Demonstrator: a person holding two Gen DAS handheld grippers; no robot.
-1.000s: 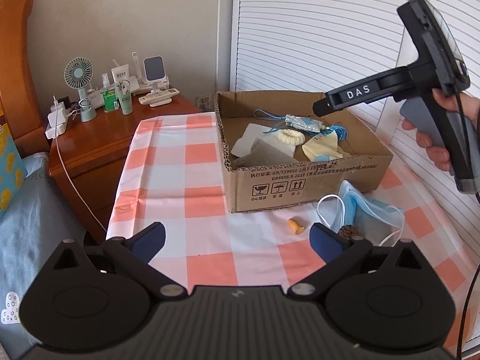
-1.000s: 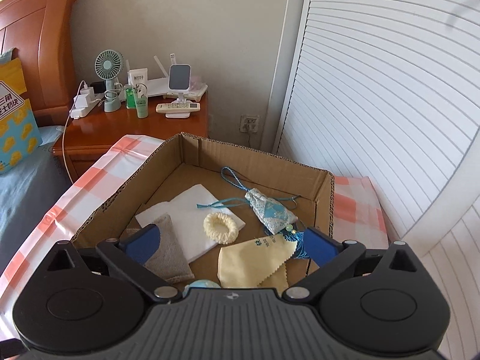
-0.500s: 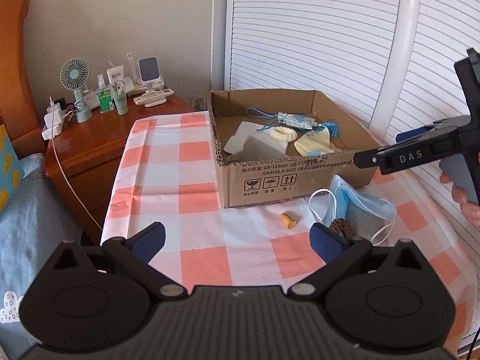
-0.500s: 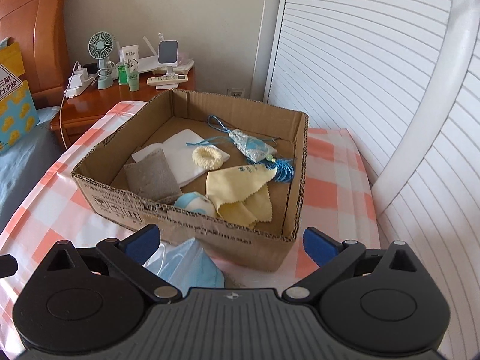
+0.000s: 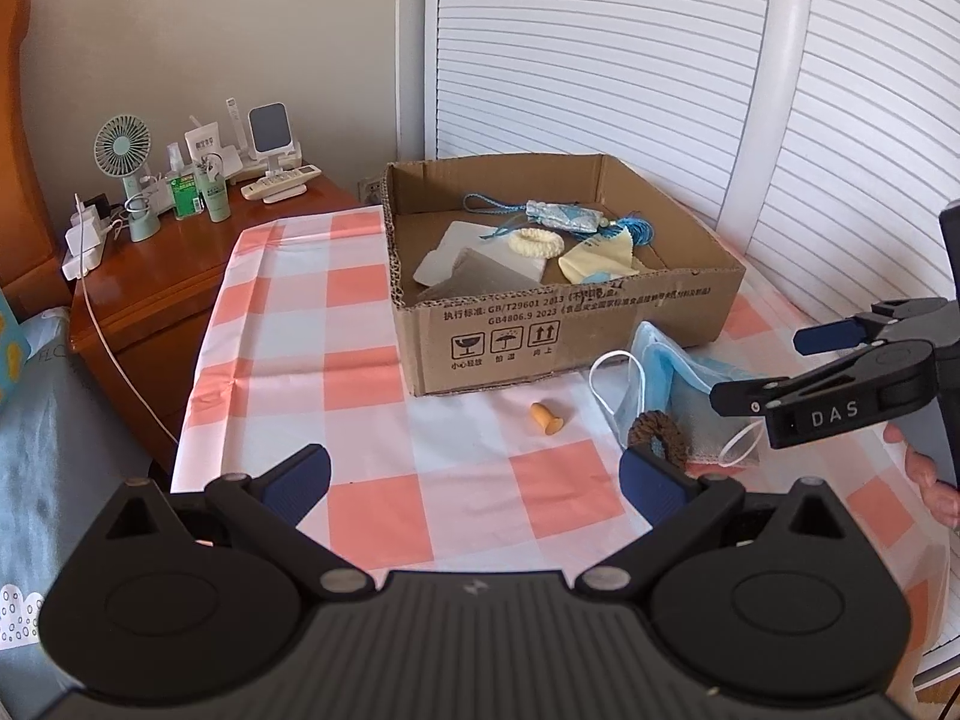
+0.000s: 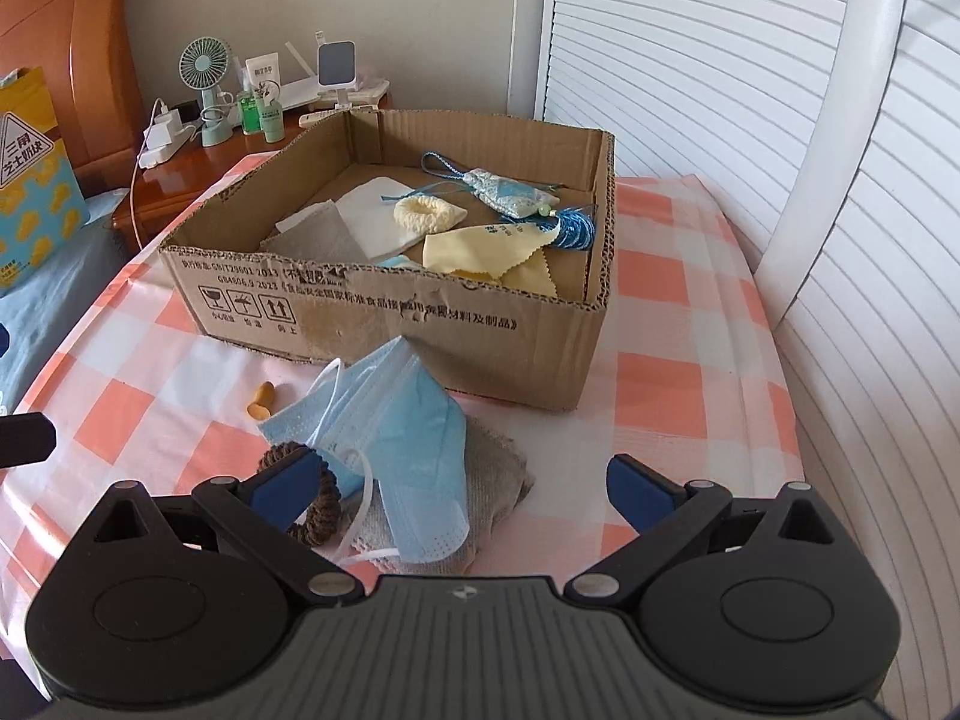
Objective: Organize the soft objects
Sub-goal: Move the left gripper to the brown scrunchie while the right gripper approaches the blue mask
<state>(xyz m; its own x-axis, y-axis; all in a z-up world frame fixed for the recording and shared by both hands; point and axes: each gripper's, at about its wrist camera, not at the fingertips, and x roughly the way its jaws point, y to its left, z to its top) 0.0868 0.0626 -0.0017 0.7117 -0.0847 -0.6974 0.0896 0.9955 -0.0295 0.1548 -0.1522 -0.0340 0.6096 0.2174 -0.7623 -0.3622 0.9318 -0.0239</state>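
Note:
A cardboard box [image 5: 600,330] [image 6: 420,324] on the checked tablecloth holds cloths, a cream scrunchie [image 6: 429,213], a yellow cloth [image 6: 498,249] and a blue tasselled sachet [image 6: 510,198]. In front of it lie a blue face mask [image 6: 396,420] [image 5: 666,372] over a grey pad [image 6: 492,480], a brown scrunchie [image 6: 318,498] [image 5: 657,432] and an orange earplug [image 5: 546,417] [image 6: 261,399]. My right gripper [image 6: 459,483] is open just above the mask pile. My left gripper [image 5: 474,477] is open over the cloth, short of the earplug.
A wooden nightstand [image 5: 180,276] at the left carries a small fan [image 5: 129,180], bottles and a remote. White louvred doors [image 5: 600,60] stand behind and to the right. A bed with grey bedding [image 5: 54,420] lies left of the table.
My right gripper has pulled back out of the box and come down in front of it, over the mask pile. My left gripper has drawn back slightly.

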